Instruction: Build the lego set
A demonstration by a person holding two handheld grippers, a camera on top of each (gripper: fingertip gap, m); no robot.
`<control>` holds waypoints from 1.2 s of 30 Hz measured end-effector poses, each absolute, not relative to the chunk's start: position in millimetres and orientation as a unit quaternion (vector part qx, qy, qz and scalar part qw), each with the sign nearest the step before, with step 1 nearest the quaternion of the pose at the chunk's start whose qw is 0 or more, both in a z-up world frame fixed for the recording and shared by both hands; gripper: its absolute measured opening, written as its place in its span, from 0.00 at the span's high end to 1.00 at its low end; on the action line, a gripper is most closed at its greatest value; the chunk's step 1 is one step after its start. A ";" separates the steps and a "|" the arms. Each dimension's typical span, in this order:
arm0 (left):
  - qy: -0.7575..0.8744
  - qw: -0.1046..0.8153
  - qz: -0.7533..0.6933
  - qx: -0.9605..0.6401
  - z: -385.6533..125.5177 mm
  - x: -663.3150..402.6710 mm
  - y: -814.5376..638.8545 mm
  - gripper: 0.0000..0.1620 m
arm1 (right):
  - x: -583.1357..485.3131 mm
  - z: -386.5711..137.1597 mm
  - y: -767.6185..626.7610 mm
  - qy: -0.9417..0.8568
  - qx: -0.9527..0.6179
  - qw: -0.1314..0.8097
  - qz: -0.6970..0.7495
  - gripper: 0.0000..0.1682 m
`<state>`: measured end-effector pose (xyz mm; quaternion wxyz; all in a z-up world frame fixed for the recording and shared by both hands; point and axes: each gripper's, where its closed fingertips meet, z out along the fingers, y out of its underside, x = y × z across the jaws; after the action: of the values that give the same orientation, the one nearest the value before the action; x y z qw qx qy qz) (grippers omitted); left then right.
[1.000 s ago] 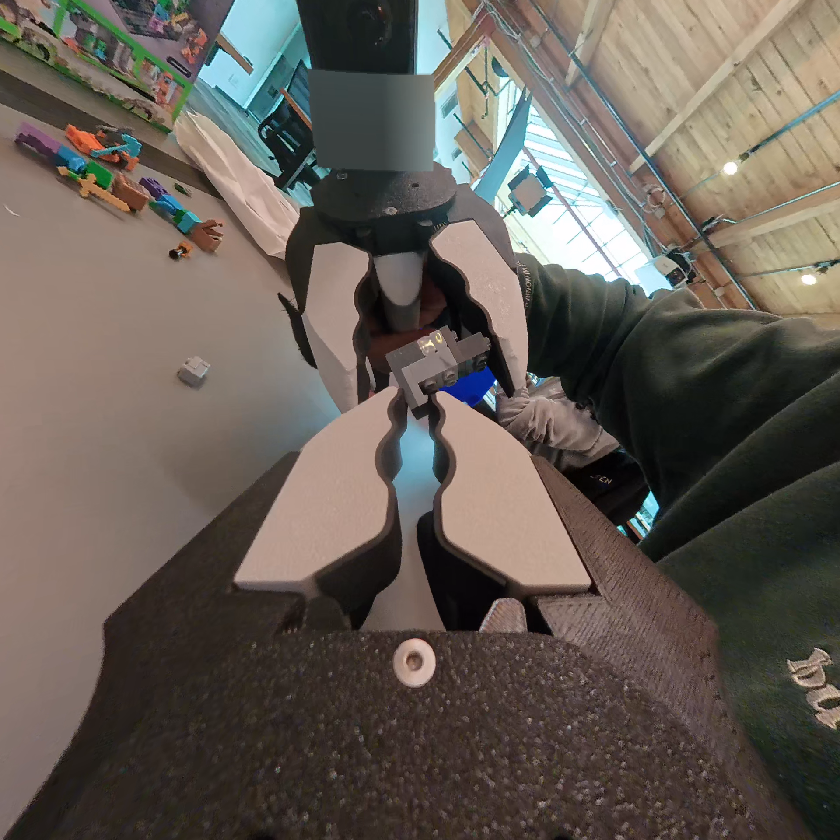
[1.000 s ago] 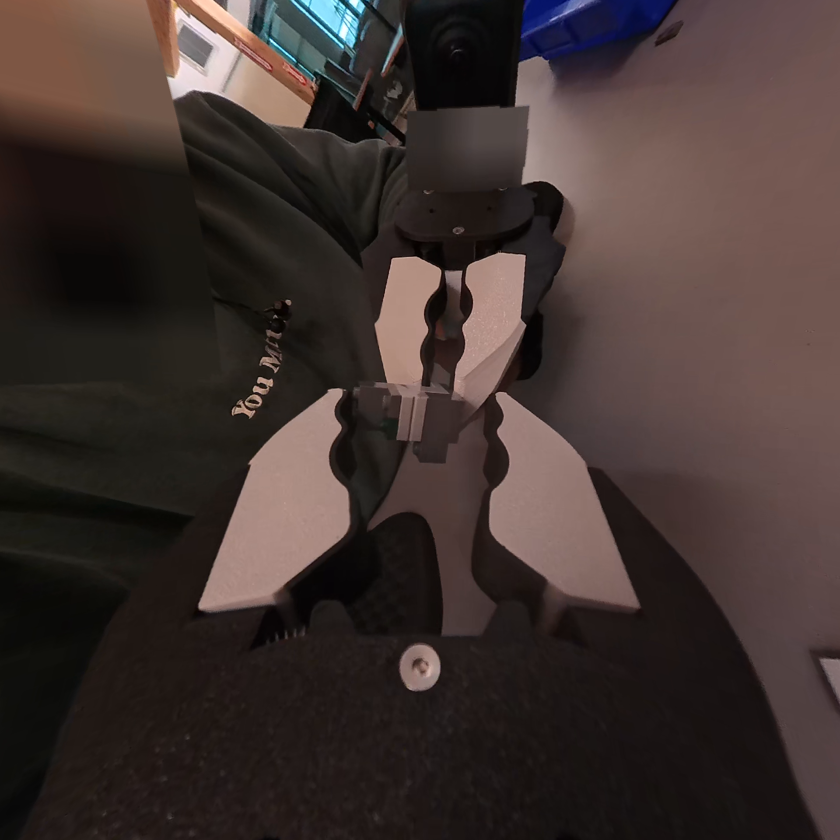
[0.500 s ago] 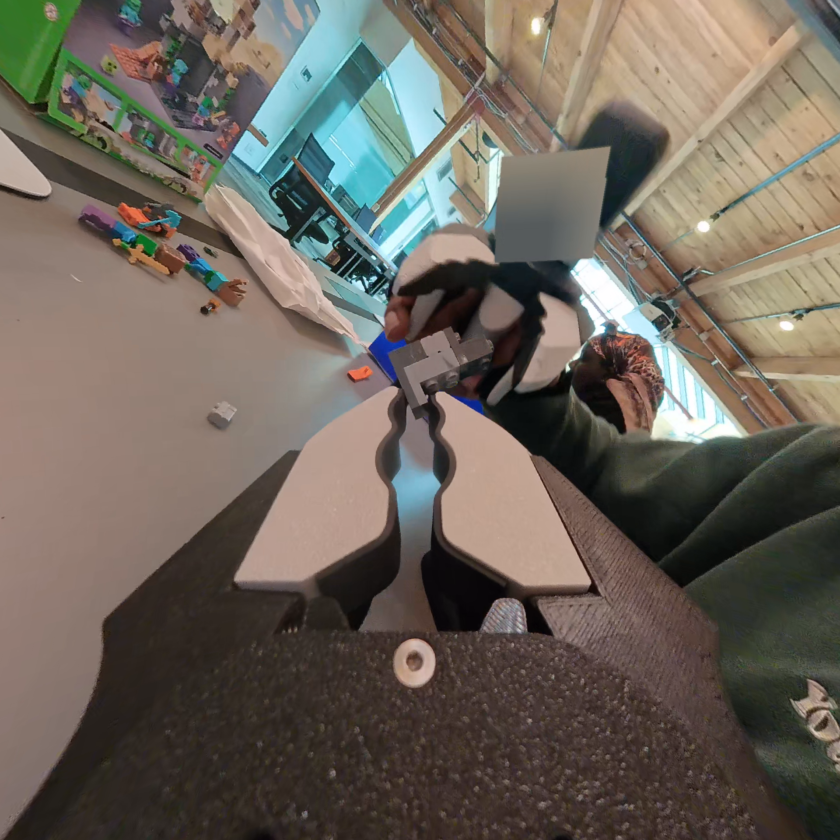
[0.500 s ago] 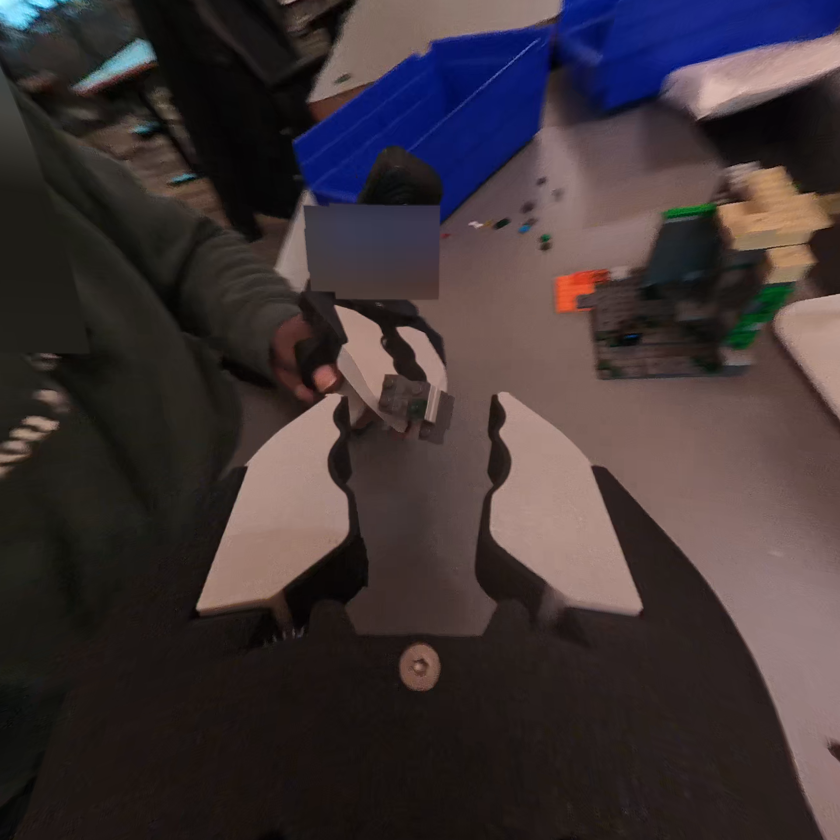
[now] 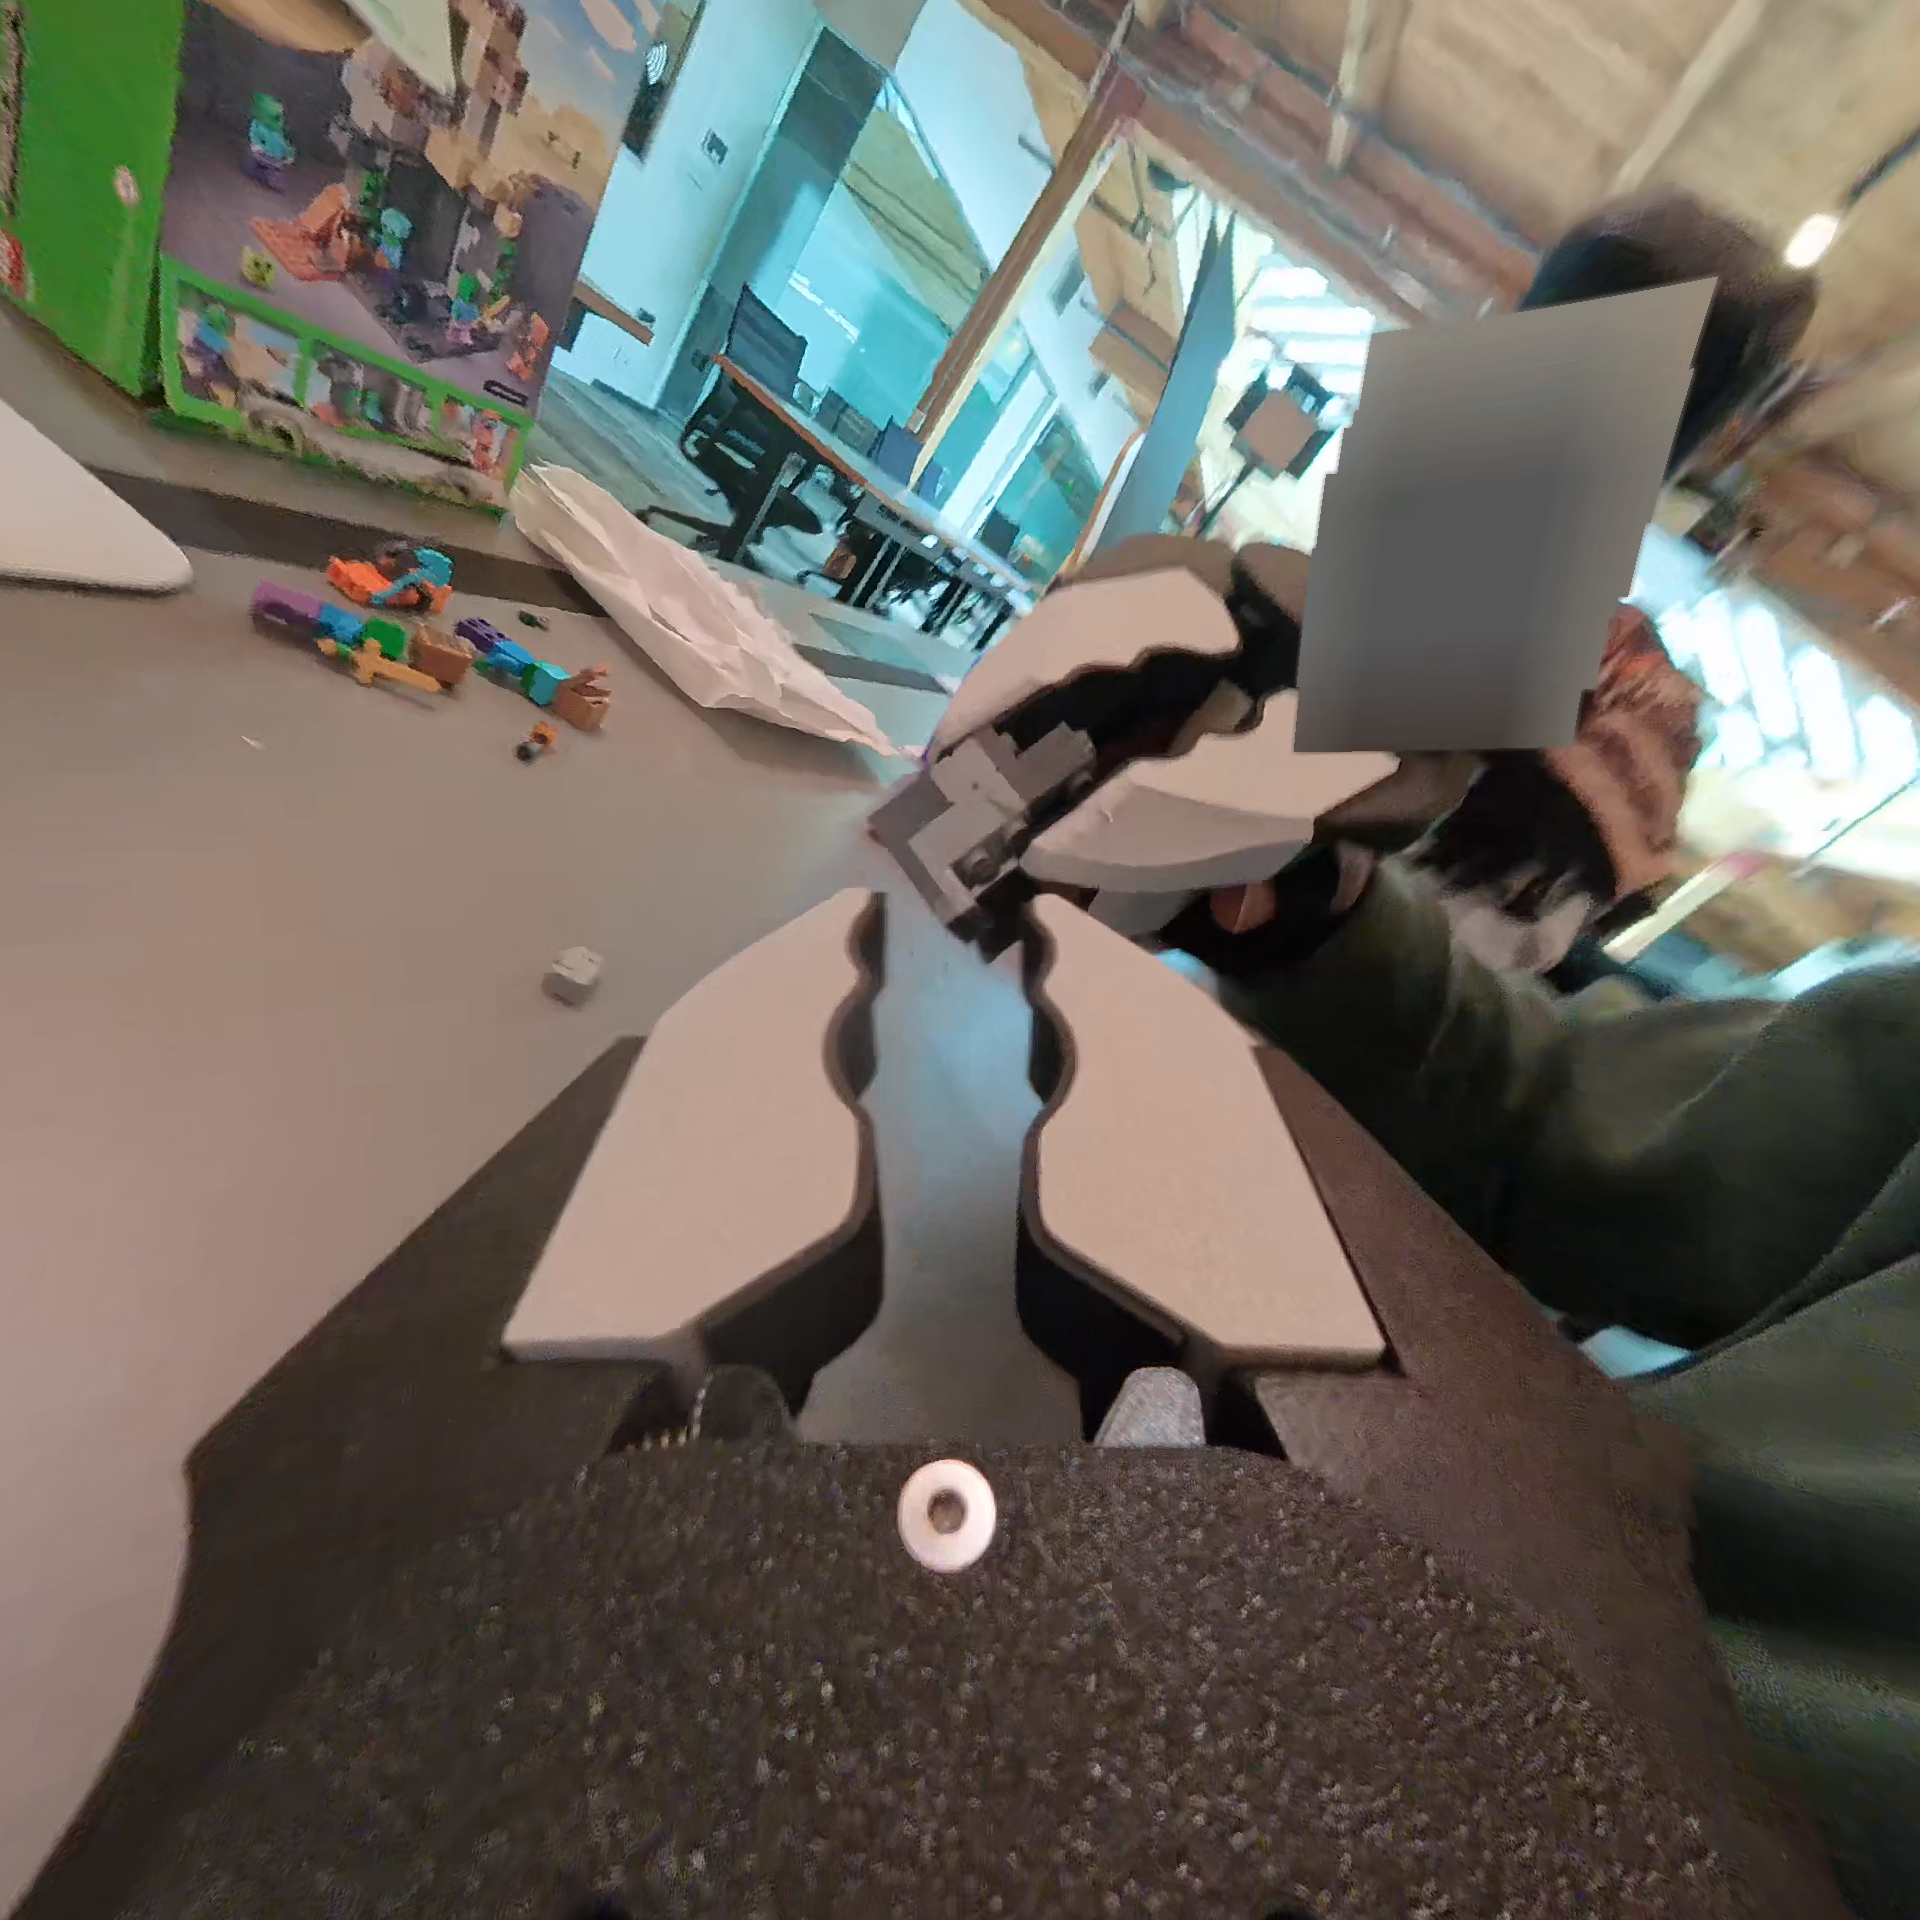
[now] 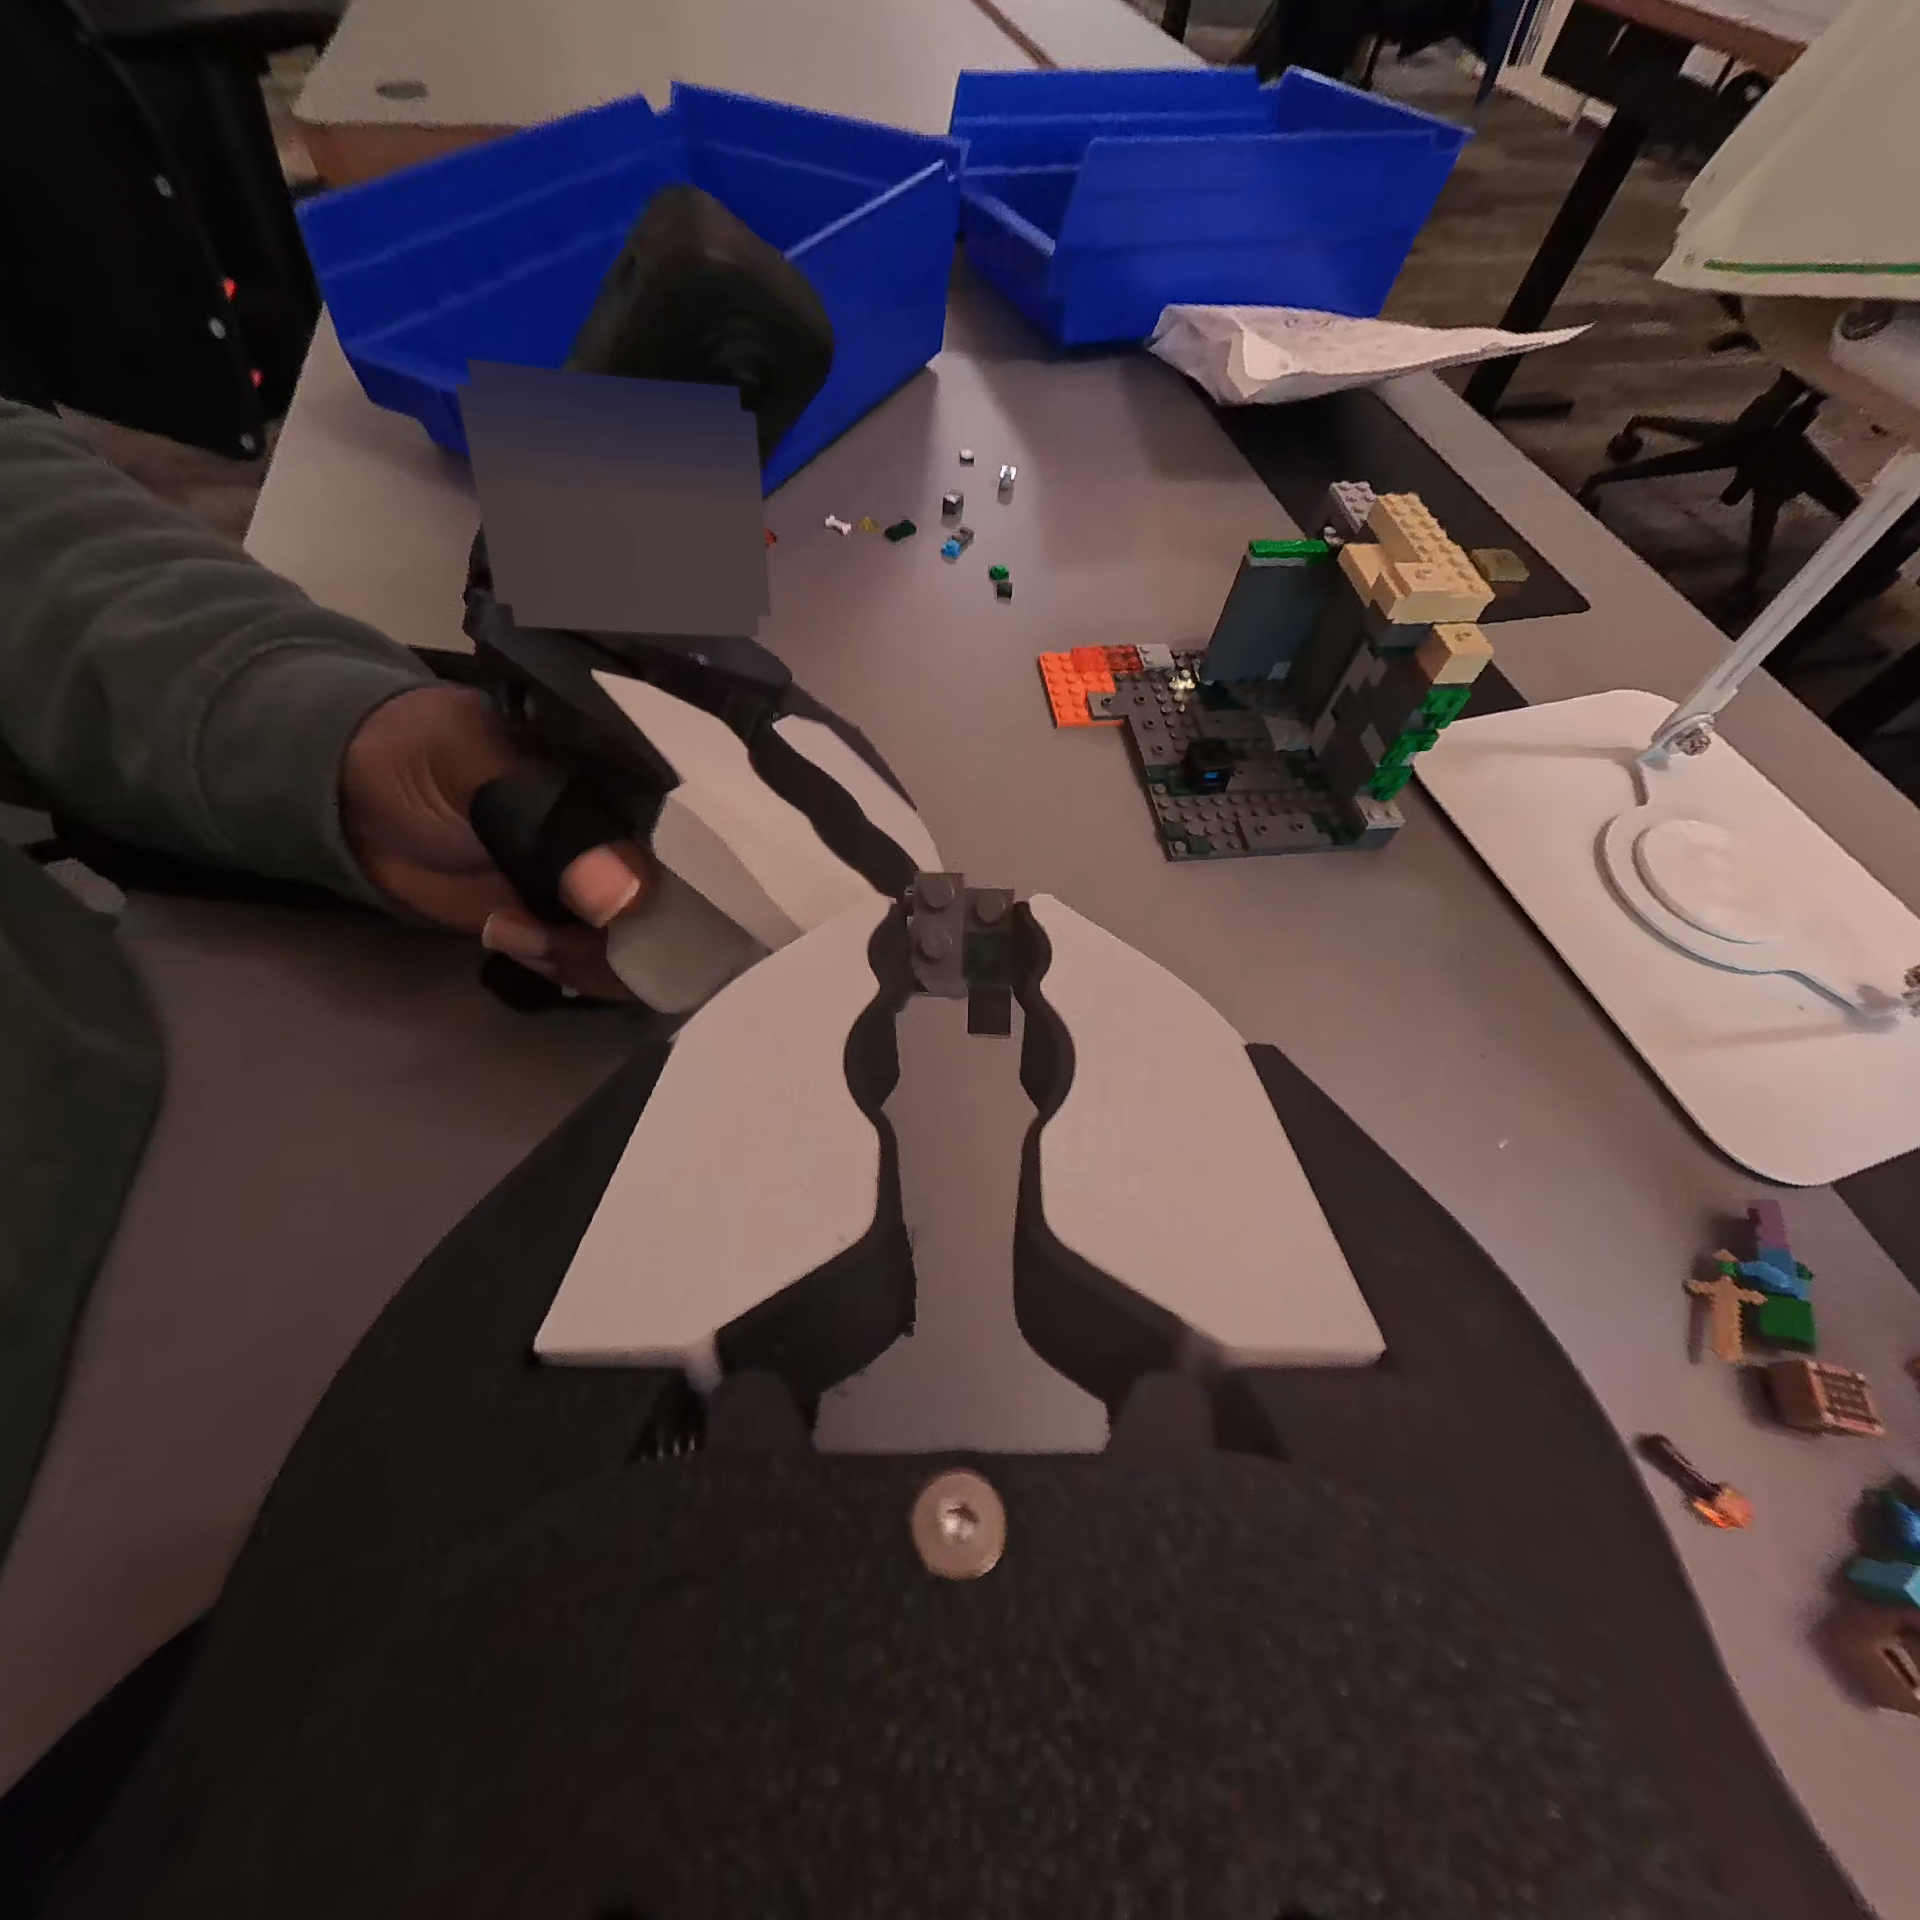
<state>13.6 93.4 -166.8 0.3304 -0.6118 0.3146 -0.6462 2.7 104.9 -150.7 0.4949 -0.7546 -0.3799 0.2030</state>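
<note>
A small grey brick assembly (image 6: 958, 940) sits between the tips of my right gripper (image 6: 961, 920), which is shut on it above the grey table. In the left wrist view the same assembly (image 5: 961, 821) is clamped in the right gripper's white fingers (image 5: 1101, 665). My left gripper (image 5: 951, 914) is open, its tips just below the piece, the right tip close to its lower end. The left gripper's fingers (image 6: 727, 748), held by a hand, lie beside the piece in the right wrist view. The part-built model (image 6: 1320, 707) on its dark baseplate stands to the far right.
Two blue bins (image 6: 644, 239) stand at the back with small loose pieces (image 6: 956, 520) in front. A white lamp base (image 6: 1714, 935) and colourful figure parts (image 6: 1766, 1309) lie right. The set's box (image 5: 312, 208), a white paper bag (image 5: 707, 634) and a loose grey brick (image 5: 571, 977) lie left. Only a small space, under 4 cm, lies between the two pairs of fingers.
The grey assembly has passed from my left gripper to my right one. The left gripper opened; the right gripper closed on the piece. The right view swung toward the table.
</note>
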 end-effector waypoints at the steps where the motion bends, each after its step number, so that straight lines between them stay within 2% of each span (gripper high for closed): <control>1: 0.342 0.348 -0.622 -0.613 -168.1 13.5 94.6 0.79 | 5.8 -149.6 105.2 -0.386 -0.759 0.484 0.201 0.89; 3: 0.405 0.389 -0.555 -0.614 -173.2 11.3 100.3 0.75 | 12.9 -156.8 100.6 -0.402 -0.783 0.423 0.214 0.89; 6: 0.495 0.426 -0.459 -0.602 -182.3 5.8 107.1 0.75 | 21.9 -185.2 96.7 -0.436 -0.800 0.361 0.198 0.89; 10: 0.557 0.398 -0.422 -0.594 -199.8 0.9 102.3 0.78 | 15.3 -244.3 88.0 -0.473 -0.811 0.291 0.187 0.89; 14: 0.579 0.394 -0.394 -0.596 -212.1 -0.4 102.9 0.79 | 7.7 -265.0 89.0 -0.489 -0.809 0.273 0.180 0.88; 17: 0.575 0.387 -0.395 -0.603 -216.0 -0.3 104.9 0.80 | 5.2 -268.5 89.7 -0.495 -0.804 0.271 0.187 0.84; 22: 0.568 0.387 -0.397 -0.609 -217.4 -0.9 108.9 0.81 | 18.2 -243.1 97.8 -0.483 -0.793 0.301 0.216 0.80; 25: 0.566 0.384 -0.399 -0.610 -218.7 -0.2 109.2 0.82 | 47.0 -235.7 119.6 -0.494 -0.793 0.311 0.176 0.81; 28: 0.565 0.382 -0.400 -0.612 -220.8 0.6 108.7 0.84 | 77.4 -254.2 142.1 -0.523 -0.793 0.286 0.125 0.83; 36: 0.567 0.381 -0.395 -0.615 -225.1 1.0 108.8 0.85 | 89.8 -286.9 155.4 -0.518 -0.809 0.196 0.194 0.88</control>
<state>1.0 108.8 -225.1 0.3812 -0.6147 0.5666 -0.3948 89.8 155.4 -286.9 0.1962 -0.8094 -0.5184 0.1943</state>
